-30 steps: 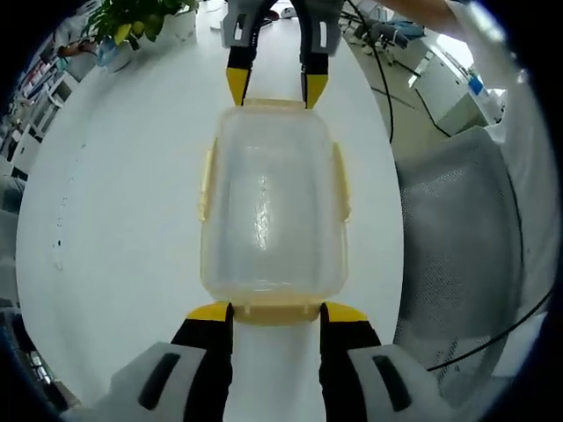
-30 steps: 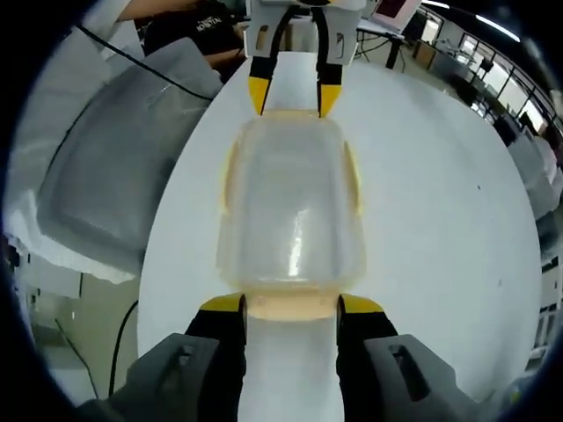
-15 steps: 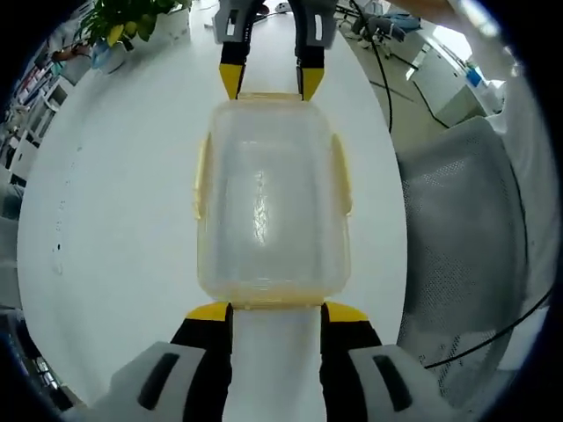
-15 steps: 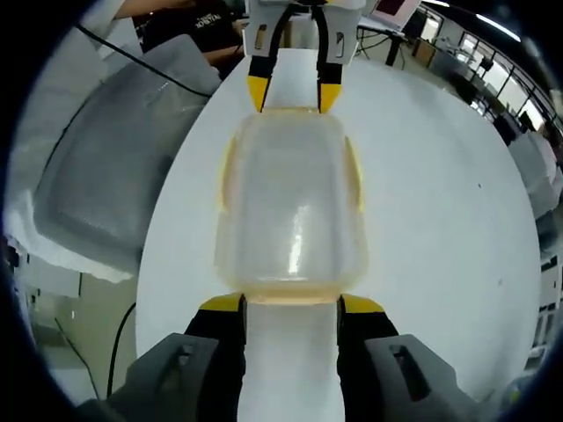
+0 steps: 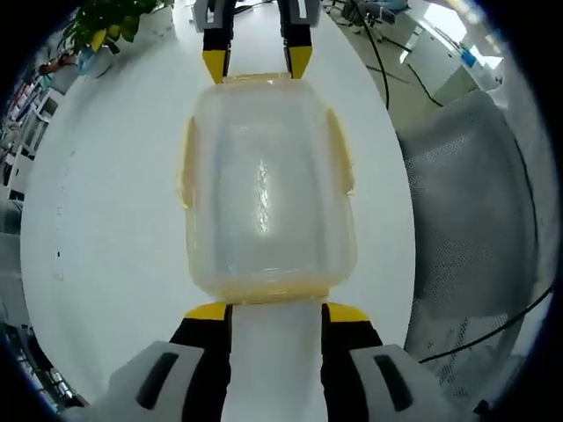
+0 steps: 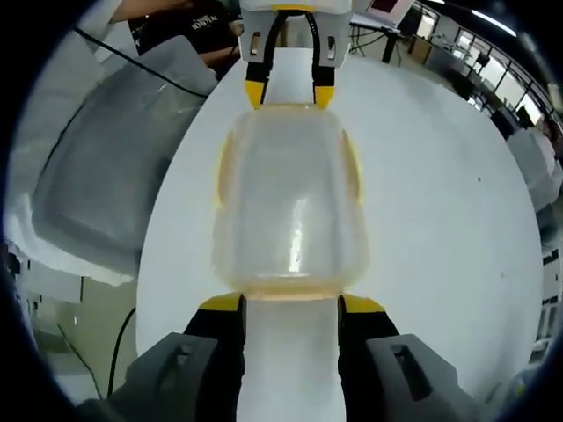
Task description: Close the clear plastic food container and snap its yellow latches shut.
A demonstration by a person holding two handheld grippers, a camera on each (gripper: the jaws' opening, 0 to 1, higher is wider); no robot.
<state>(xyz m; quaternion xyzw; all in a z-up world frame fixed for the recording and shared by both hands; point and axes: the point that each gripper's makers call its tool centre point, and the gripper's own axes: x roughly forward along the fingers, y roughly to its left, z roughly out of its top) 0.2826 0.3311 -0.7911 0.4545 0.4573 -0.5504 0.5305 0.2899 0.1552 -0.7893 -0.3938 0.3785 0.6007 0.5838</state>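
Lid's already down on the clear rectangular plastic food container (image 5: 266, 180) sitting on the round white bench (image 5: 97, 202), with left gripper (image 5: 275, 312) and right gripper (image 6: 291, 303) fingers spread at opposite short ends, but its yellow side latches (image 6: 351, 167) look unsnapped.
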